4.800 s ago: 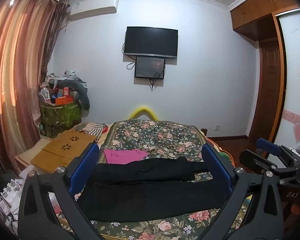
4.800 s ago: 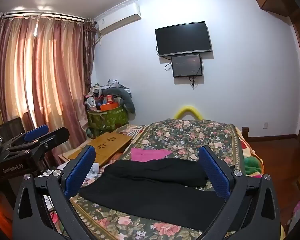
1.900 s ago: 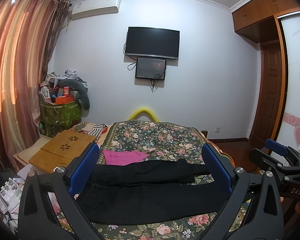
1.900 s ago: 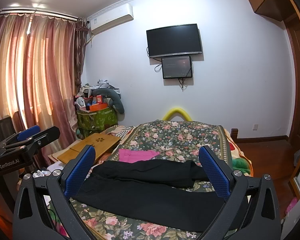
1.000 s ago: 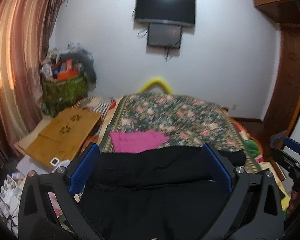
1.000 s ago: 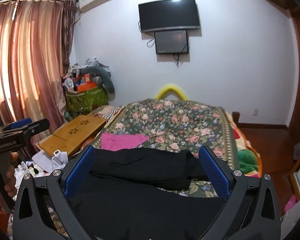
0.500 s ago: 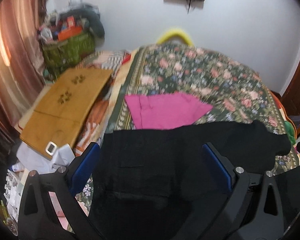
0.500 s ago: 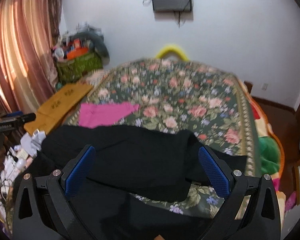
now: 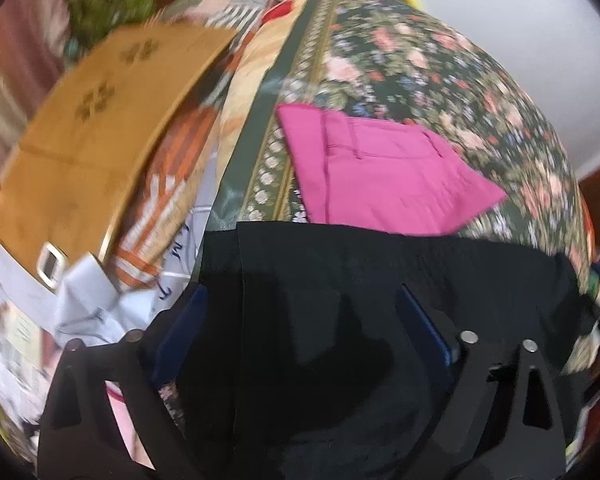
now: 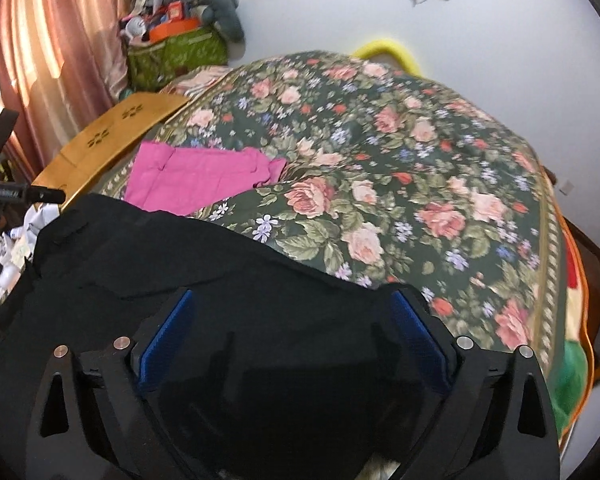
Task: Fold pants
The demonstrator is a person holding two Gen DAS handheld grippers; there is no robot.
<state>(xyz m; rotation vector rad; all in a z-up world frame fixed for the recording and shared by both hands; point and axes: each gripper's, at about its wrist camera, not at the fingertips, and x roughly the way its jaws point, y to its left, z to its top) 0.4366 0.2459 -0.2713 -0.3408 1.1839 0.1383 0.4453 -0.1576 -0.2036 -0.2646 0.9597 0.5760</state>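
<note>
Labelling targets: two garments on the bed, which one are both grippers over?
The black pants, spread along the bed's near edge under the left gripper and right gripper. The folded pink garment lies beyond.

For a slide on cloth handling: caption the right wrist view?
Right gripper, jaws closing, over black pants on a floral bedspread, pink garment beyond.
</note>
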